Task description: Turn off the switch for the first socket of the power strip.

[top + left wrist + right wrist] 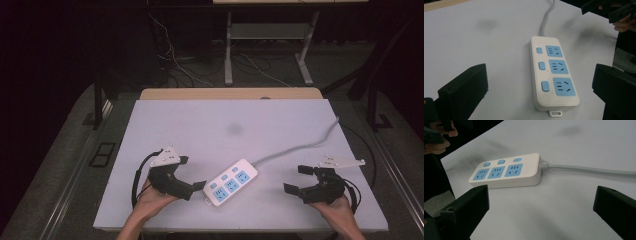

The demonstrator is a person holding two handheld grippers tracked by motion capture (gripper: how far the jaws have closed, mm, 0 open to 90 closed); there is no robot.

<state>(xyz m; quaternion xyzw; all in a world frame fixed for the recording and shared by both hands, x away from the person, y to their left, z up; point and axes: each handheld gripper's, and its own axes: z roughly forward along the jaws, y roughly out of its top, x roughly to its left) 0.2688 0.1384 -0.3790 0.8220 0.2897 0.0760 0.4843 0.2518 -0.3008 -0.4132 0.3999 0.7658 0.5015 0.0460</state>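
Right, both grippers sit at the near edge of the bench [165, 120], one in each hand. Left gripper [192, 174] — jaws spread wide, holding nothing, tips just beside the near-left end of the power strip [231, 182]. Right gripper [299, 179] — also wide open and empty, clearly apart from the strip on its right. Strip lies flat between them, angled, three blue sockets with three blue switches facing up. Its grey cable [305, 145] runs from the far end toward the bench's right edge.
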